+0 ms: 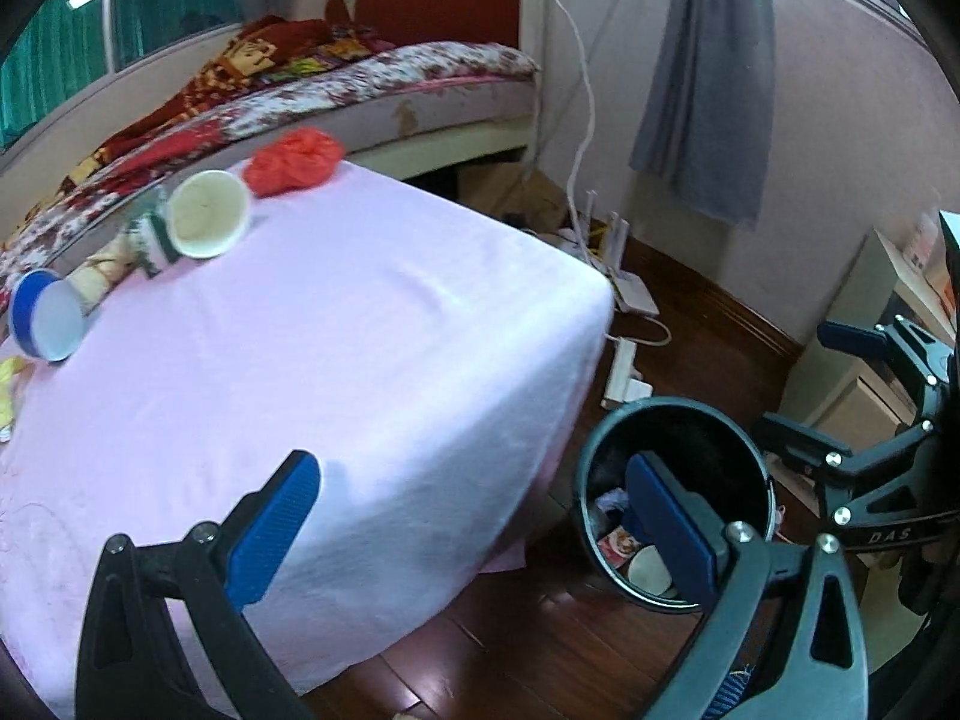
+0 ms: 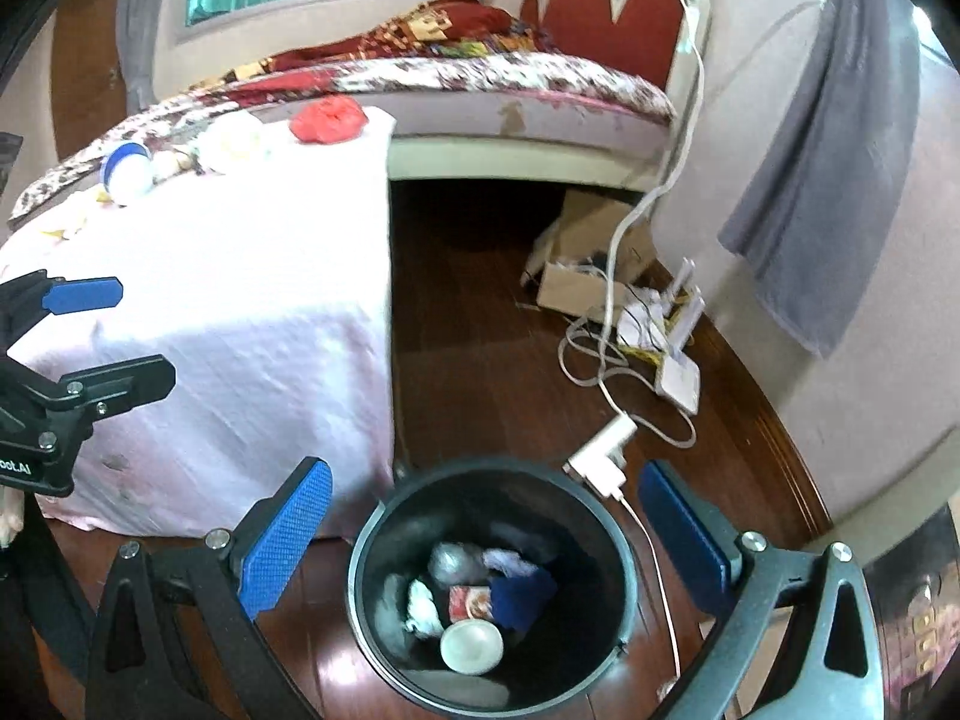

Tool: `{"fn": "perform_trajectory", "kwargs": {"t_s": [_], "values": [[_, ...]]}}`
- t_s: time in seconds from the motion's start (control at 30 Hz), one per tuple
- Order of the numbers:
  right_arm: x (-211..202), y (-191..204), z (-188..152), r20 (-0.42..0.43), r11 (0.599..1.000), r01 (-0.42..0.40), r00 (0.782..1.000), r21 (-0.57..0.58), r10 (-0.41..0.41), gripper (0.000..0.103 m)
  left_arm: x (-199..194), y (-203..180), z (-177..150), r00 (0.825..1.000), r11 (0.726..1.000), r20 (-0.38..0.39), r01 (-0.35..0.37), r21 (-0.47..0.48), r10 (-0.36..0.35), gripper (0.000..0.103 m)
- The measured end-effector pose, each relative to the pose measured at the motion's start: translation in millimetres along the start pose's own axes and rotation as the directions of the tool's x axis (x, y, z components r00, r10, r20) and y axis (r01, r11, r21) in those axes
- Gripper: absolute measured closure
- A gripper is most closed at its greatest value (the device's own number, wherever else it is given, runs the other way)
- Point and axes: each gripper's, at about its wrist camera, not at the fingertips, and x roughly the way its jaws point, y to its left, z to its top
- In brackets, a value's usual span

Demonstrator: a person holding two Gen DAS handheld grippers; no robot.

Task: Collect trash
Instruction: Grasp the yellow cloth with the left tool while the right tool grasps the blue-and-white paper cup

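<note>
A black round trash bin (image 2: 489,594) stands on the wood floor beside the table, holding a white cup, crumpled paper and wrappers. My right gripper (image 2: 486,534) hangs open right above its mouth, empty. My left gripper (image 1: 474,522) is open over the table's near corner, with the bin (image 1: 672,504) behind its right finger. On the pink-covered table (image 1: 336,348) lie a red crumpled plastic bag (image 1: 294,161), a tipped white paper cup (image 1: 207,215) and a tipped blue-and-white cup (image 1: 45,315). The right gripper (image 1: 852,396) shows at the right edge of the left wrist view.
A bed with a floral cover (image 2: 480,78) runs behind the table. Cables, a power strip (image 2: 600,456), a white router (image 2: 681,378) and a cardboard box (image 2: 588,258) lie on the floor by the wall. A grey curtain (image 1: 708,72) hangs at the right.
</note>
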Motion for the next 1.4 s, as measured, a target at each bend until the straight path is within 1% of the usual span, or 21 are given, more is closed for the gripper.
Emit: {"fn": "perform_trajectory", "kwargs": {"t_s": [0.27, 0.33, 0.37, 0.47, 0.6, 0.67, 0.73, 0.77, 0.8, 0.83, 0.9, 1.0, 1.07, 1.13, 1.2, 1.3, 1.37, 1.4], "values": [[0, 45, 30, 0.073, 0.995, -0.081, 0.994, -0.052, 0.085, 0.0, -24, 50, -2, 0.994, 0.994, 0.048, -0.093, -0.062, 0.096, 0.001], [1, 58, 39, 0.09, 0.992, -0.109, 0.989, -0.06, 0.114, 0.0, -28, 64, -5, 0.993, 0.991, 0.051, -0.105, -0.083, 0.109, 0.001], [1, 64, 43, 0.103, 0.991, -0.116, 0.987, -0.063, 0.122, 0.0, -30, 73, -7, 0.993, 0.99, 0.051, -0.099, -0.099, 0.105, 0.001], [4, 84, 58, 0.136, 0.986, -0.153, 0.978, -0.063, 0.16, 0.0, -34, 100, -14, 0.991, 0.982, 0.042, -0.123, -0.144, 0.13, 0.002], [15, 110, 76, 0.145, 0.966, -0.256, 0.955, -0.027, 0.257, 0.0, -40, 137, -23, 0.983, 0.967, 0.03, -0.175, -0.187, 0.184, 0.005], [19, 123, 85, 0.135, 0.961, -0.277, 0.951, -0.018, 0.277, 0.0, -45, 158, -28, 0.972, 0.95, 0.021, -0.226, -0.215, 0.236, 0.005], [26, 141, 97, 0.079, 0.955, -0.294, 0.952, -0.034, 0.296, 0.0, -50, 182, -32, 0.958, 0.93, 0.011, -0.274, -0.247, 0.285, 0.005], [29, 150, 103, 0.068, 0.957, -0.283, 0.956, -0.056, 0.287, 0.0, -52, 196, -33, 0.949, 0.916, 0.005, -0.303, -0.263, 0.315, 0.006], [32, 160, 109, 0.065, 0.961, -0.267, 0.96, -0.078, 0.272, 0.0, -53, 208, -34, 0.94, 0.902, 0.0, -0.329, -0.279, 0.342, 0.008], [36, 167, 116, 0.062, 0.961, -0.261, 0.962, -0.09, 0.267, 0.0, -55, 223, -35, 0.933, 0.888, -0.004, -0.344, -0.305, 0.36, 0.009], [45, 181, 132, 0.053, 0.952, -0.292, 0.953, -0.088, 0.297, 0.0, -58, 254, -33, 0.928, 0.863, -0.007, -0.349, -0.365, 0.372, 0.011], [64, 205, 158, 0.036, 0.946, -0.307, 0.95, -0.102, 0.312, 0.0, -57, 289, -27, 0.911, 0.836, -0.012, -0.384, -0.391, 0.412, 0.011], [77, 223, 177, 0.026, 0.941, -0.317, 0.946, -0.119, 0.322, 0.0, -53, 313, -21, 0.905, 0.822, -0.02, -0.395, -0.41, 0.425, 0.011], [88, 236, 193, 0.026, 0.944, -0.301, 0.951, -0.134, 0.307, 0.0, -51, 331, -19, 0.9, 0.81, -0.021, -0.401, -0.428, 0.435, 0.011], [102, 248, 209, 0.029, 0.944, -0.304, 0.95, -0.131, 0.31, 0.0, -42, 350, -15, 0.901, 0.8, -0.035, -0.401, -0.447, 0.432, 0.014], [123, 260, 229, 0.024, 0.947, -0.296, 0.953, -0.128, 0.301, 0.0, -29, 365, -13, 0.903, 0.794, -0.053, -0.402, -0.456, 0.426, 0.015], [138, 265, 242, 0.016, 0.949, -0.291, 0.955, -0.12, 0.295, 0.003, -17, 372, -10, 0.907, 0.796, -0.068, -0.398, -0.456, 0.415, 0.016], [145, 267, 246, 0.007, 0.952, -0.285, 0.958, -0.114, 0.287, 0.007, -13, 374, -9, 0.909, 0.798, -0.075, -0.398, -0.452, 0.41, 0.017]]}}
